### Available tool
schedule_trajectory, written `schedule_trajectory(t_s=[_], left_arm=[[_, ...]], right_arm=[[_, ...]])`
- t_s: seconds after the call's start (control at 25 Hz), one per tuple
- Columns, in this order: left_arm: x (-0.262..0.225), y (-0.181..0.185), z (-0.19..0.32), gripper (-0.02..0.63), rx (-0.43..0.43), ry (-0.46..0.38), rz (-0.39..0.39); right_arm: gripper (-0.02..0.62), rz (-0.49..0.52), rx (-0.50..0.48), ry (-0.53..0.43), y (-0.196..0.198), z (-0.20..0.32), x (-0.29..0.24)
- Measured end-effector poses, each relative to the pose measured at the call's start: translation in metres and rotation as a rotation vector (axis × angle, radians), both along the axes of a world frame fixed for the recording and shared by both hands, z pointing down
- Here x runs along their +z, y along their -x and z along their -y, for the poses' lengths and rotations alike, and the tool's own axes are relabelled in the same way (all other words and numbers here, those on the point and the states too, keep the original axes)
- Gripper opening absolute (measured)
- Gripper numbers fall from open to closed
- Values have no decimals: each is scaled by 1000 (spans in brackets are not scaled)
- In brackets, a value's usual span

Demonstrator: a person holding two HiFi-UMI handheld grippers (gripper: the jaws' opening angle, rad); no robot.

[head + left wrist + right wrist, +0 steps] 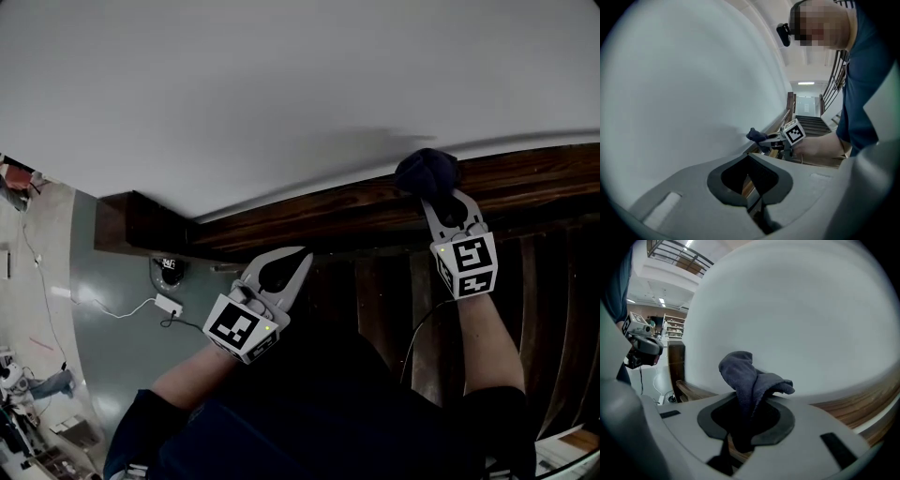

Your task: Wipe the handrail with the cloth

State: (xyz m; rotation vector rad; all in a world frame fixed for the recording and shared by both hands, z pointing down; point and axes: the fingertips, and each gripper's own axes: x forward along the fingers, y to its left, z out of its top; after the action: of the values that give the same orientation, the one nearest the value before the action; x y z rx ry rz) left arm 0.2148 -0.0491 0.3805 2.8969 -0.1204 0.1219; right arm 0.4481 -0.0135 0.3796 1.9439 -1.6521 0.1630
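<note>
**A:** Since the right gripper view looks straight along the jaws, what is between them?

**B:** The jaws of the right gripper [750, 401] are clamped on the cloth [746, 373]. It is a dark blue cloth. One bunch of it stands up beyond the tips and one fold falls to the side. The rest hangs back through the opening between the jaws.

**A:** And where is the cloth against the handrail?

**B:** In the head view the cloth [427, 172] lies on top of the handrail [328, 211], just ahead of the tips of the right gripper [439, 190]. The handrail is dark brown wood. It runs along the foot of the white wall [281, 94], under the jaws and away on both sides of them.

**A:** What about the other gripper?

**B:** The left gripper [749, 159] has its jaws together, with nothing between them. Through its opening I see only a piece of the wood. In the head view the left gripper [298, 255] has its tips just at the near edge of the handrail, well apart from the cloth. I cannot tell if they touch the wood.

**A:** Is something further out?

**B:** Beyond the left jaws the handrail ends at a dark post [131, 220]. Below the post, on the grey floor [103, 347], lies a white cable with a small white box [169, 304]. From the left gripper, stairs [813, 124] are visible far behind the right one.
</note>
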Motion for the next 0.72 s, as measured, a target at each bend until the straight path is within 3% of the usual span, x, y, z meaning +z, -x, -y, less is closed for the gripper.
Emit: schedule_trajectory(t_s=[0.32,0.72], left_arm=[[-3,-7,5,3,38,-10,-7],[7,-1,21,3,23,7,-14]], right_arm=[[87,-86,126,78,-63,-2,-11],[89,-189,166,201,-56,13,12]])
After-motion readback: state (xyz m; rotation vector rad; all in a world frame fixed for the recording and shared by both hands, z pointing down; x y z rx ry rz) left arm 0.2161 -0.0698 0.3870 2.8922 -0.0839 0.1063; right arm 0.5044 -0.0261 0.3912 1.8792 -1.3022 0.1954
